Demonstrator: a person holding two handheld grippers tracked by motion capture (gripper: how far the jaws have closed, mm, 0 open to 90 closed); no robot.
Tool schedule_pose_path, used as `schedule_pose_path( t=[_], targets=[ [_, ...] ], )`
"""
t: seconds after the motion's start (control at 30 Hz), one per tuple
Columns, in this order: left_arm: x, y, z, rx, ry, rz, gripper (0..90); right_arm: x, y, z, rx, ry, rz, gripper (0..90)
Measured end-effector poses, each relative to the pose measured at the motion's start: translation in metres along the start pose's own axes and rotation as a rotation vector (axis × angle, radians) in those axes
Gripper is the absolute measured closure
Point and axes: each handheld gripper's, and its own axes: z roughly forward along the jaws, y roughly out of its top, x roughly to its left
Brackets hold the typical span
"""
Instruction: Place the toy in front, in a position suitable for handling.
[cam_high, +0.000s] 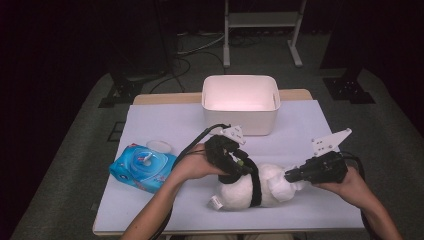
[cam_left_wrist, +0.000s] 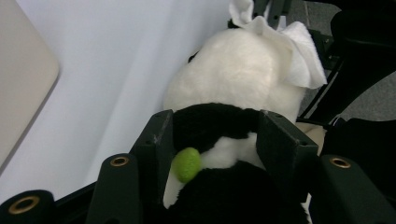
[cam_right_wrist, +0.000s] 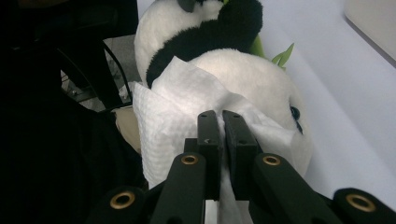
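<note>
A black-and-white panda plush (cam_high: 235, 192) lies on its side on the white table cover, near the front middle. My left gripper (cam_high: 245, 170) comes down on it from above. In the left gripper view the jaws (cam_left_wrist: 215, 126) clamp the panda's black band, with plush and a small green piece (cam_left_wrist: 187, 164) filling the gap. My right gripper (cam_high: 289, 175) reaches in from the right, shut on a white wipe (cam_right_wrist: 173, 107). The wipe (cam_high: 280, 186) is draped over the panda's head (cam_right_wrist: 261, 79); the right gripper (cam_right_wrist: 222, 116) pinches its folds tightly.
A white empty bin (cam_high: 240, 122) stands at the back middle of the table. A blue pack of wipes (cam_high: 142, 167) lies at the left, with its round white lid (cam_high: 159, 146) beside it. The table's front edge runs just below the panda.
</note>
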Motion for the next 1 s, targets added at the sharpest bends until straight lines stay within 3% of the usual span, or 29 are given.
schedule_pose_path(
  t=[0.27,0.47,0.5,0.63,0.87,1.0],
  targets=[
    [0.009,0.001,0.010,0.027,-0.012,-0.025,48.6,0.001,-0.001,0.001,0.003,0.018,-0.002,85.5],
    [0.011,0.002,0.017,0.041,-0.019,-0.034,60.4,0.002,-0.002,0.001,-0.005,0.021,-0.006,85.4],
    [0.009,0.003,0.018,0.042,-0.016,-0.005,68.7,0.002,-0.003,0.000,-0.006,0.015,-0.005,85.4],
    [0.007,0.008,0.017,0.047,-0.004,0.028,75.0,0.003,-0.003,-0.002,-0.007,0.010,-0.006,85.3],
    [0.009,0.017,0.014,0.054,0.017,0.063,77.3,0.001,-0.005,-0.006,-0.032,0.004,0.006,85.2],
    [0.011,0.026,0.009,0.064,0.051,0.098,77.2,-0.002,-0.005,-0.006,-0.035,0.007,0.010,85.3]
  ],
)
